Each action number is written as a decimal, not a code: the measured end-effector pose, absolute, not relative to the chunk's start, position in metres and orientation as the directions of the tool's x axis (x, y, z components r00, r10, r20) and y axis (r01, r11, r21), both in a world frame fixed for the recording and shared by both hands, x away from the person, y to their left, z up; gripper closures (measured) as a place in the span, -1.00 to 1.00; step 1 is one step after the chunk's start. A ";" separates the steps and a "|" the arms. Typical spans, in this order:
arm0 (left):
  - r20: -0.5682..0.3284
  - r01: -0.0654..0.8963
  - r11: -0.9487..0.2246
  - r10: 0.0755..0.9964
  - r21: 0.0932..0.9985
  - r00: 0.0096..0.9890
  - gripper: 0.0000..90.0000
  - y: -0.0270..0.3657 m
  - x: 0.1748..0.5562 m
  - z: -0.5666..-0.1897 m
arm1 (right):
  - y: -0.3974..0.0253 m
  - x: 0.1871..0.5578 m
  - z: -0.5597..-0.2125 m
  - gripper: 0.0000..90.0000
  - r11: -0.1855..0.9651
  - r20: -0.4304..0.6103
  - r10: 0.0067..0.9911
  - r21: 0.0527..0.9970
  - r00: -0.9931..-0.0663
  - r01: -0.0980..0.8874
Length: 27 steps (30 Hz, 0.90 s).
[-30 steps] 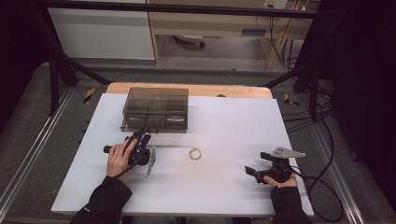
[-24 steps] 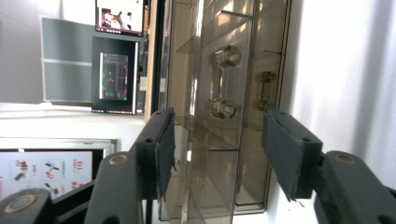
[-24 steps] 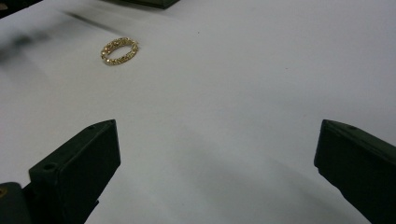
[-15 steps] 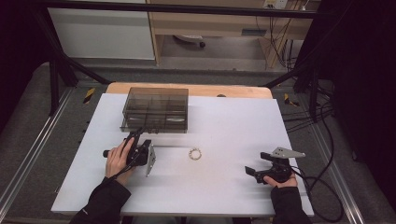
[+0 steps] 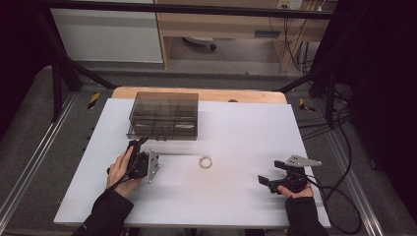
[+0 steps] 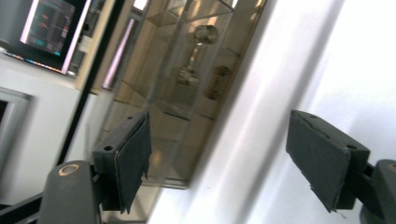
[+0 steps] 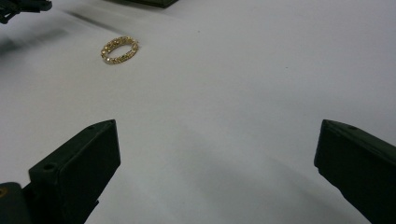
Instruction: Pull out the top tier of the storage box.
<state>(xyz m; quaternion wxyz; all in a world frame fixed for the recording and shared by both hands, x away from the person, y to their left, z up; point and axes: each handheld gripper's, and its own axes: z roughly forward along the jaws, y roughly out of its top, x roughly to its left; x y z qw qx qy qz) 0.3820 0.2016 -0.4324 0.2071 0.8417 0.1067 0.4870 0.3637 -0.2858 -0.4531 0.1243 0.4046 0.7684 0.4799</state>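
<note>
**Both claws open, bracelet lying loose mid-desk**

I read the left claw (image 5: 142, 166) as lined up on the smoked clear organiser box (image 5: 163, 115): in the left gripper view its jaws stand wide apart with nothing between them, and the box's compartments, with some small gold pieces inside, sit straight ahead. My guess is that it is placed there to steady or open the box, which stands at the far left of the white desk (image 5: 236, 206).

The right claw (image 5: 268, 182) rests low near the desk's right front edge, jaws spread wide and empty, and faces the gold bracelet (image 7: 119, 49). That looks like a waiting pose before a reach.

The bracelet (image 5: 205, 162) lies flat on the desk between the two claws, apart from both and nearer the left one, just in front of the box. It forms a closed loop, slightly oval in the right gripper view, and the longer span runs roughly crosswise to the right claw's line of approach. I cannot make out a clasp.
</note>
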 end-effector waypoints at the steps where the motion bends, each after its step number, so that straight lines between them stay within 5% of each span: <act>1: 0.763 -0.016 -0.884 0.394 0.467 0.513 -0.53 0.202 0.381 -0.432 | -0.286 0.364 -0.453 -0.98 0.212 0.197 0.741 0.838 -0.642 0.503; 27: 0.383 0.212 -0.664 0.630 0.717 0.676 -0.77 0.206 0.372 -0.437 | -0.285 0.363 -0.454 -0.98 0.220 0.193 0.741 0.835 -0.643 0.504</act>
